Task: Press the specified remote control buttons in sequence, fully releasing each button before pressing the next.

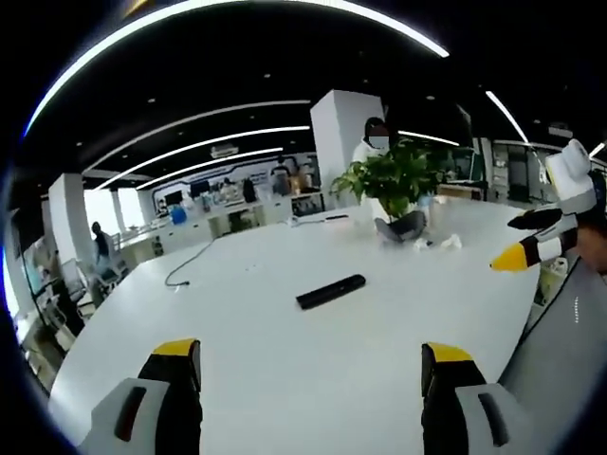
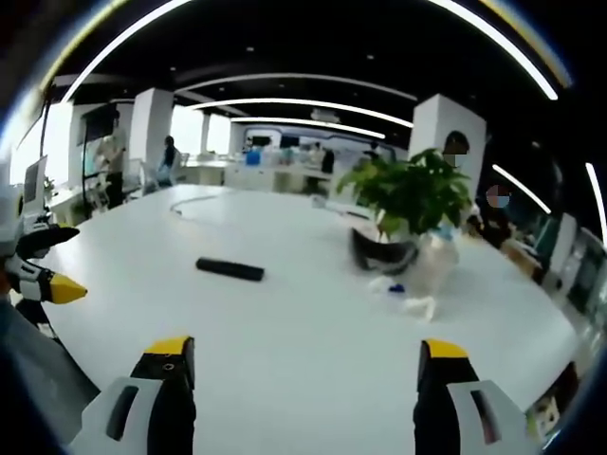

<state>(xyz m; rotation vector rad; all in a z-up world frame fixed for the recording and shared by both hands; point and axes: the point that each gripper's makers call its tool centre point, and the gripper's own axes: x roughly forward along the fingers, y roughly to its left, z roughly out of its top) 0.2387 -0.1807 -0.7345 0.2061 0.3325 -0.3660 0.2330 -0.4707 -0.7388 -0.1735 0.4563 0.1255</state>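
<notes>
Left gripper view: the left gripper (image 1: pixel 310 365) stands over the near edge of the white tabletop (image 1: pixel 285 379), yellow-tipped jaws spread wide apart with nothing between them. Beyond the jaws, near the middle of the tabletop, the black remote control (image 1: pixel 330 291) lies flat, well apart from both jaw tips and untouched. The right gripper (image 1: pixel 531 237) enters from the right edge, raised above the tabletop and clear of the remote control; one yellow-tipped jaw and one dark jaw show a gap between them, nothing held. Farther back a thin black cable (image 1: pixel 185 268) trails on the tabletop left of the remote control, and a potted plant (image 1: pixel 394 185) stands at the far side with small white and clear items beside its base, too small to identify. A person (image 1: pixel 372 142) stands behind the plant. Right gripper view: the right gripper's jaws (image 2: pixel 308 365) are likewise wide open and empty over the near tabletop. The remote control (image 2: pixel 229 269) lies ahead and to the left, apart from the jaws. The left gripper (image 2: pixel 43 275) shows at the left edge, above the tabletop. The potted plant (image 2: pixel 408 204) stands right of the remote control, with a clear plastic item (image 2: pixel 432 265) just beside it.
</notes>
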